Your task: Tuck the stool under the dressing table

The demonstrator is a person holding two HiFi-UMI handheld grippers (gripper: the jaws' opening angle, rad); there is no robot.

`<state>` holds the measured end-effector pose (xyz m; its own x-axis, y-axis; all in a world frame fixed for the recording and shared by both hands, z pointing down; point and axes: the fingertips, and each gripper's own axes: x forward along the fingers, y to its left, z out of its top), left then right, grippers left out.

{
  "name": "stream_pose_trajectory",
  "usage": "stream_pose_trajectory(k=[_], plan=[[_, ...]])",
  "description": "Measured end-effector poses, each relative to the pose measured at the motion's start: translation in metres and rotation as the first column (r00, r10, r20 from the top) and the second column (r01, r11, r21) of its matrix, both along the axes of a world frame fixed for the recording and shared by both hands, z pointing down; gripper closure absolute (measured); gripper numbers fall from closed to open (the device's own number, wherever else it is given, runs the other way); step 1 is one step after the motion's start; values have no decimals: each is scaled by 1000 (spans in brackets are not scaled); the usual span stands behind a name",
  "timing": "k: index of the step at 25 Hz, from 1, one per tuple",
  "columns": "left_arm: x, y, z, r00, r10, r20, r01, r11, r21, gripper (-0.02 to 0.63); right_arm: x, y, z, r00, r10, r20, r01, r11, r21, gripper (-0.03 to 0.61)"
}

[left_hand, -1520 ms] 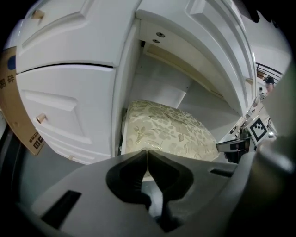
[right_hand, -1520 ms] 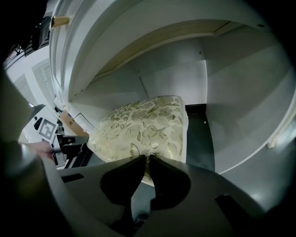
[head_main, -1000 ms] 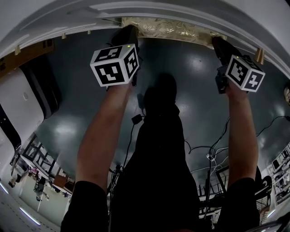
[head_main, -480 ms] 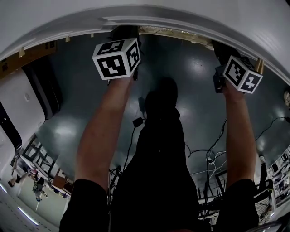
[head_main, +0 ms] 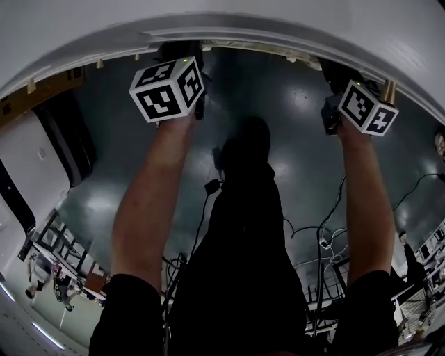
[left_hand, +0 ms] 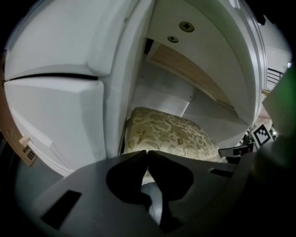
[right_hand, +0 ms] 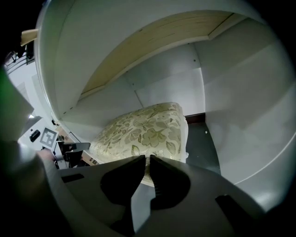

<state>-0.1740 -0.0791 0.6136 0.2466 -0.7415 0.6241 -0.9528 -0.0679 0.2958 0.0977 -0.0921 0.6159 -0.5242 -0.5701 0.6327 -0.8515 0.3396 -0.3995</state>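
While stool (left_hand: 171,134) sits inside dressing table (left_hand: 55,106) recess, left gripper (left_hand: 147,152) jaws together, right gripper (right_hand: 148,158) jaws nearly together, seemingly empty.

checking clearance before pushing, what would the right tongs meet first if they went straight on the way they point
The stool's floral cushion: the right tongs, shut, point at its near edge under the dressing table. Whether they already touch it is unclear.

The cream floral cushioned stool (right_hand: 148,127) fills most of the recess under the white wooden counter (head_main: 208,21). Dark glossy floor (right_hand: 206,143) lies open along its right side; the white left side panel (left_hand: 115,92) stands just beside it.
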Motion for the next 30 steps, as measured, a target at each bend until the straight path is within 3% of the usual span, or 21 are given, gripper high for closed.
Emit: stream_pose_trajectory(k=[6, 17, 25, 30], plan=[[-5, 18, -14, 998, -4, -65, 4, 1000, -2, 597, 3, 10, -17, 998, 55, 13, -55, 998, 41, 529], [5, 94, -71, 996, 55, -72, -55, 998, -1, 597, -32, 77, -102, 999, -18, 37, 15, 997, 73, 529], [25, 142, -192, 990, 119, -80, -114, 992, 62, 597, -50, 139, -198, 997, -53, 58, 49, 995, 84, 529], [52, 158, -265, 973, 220, -75, -209, 968, 139, 597, -57, 169, -272, 995, -81, 57, 73, 989, 127, 529]])
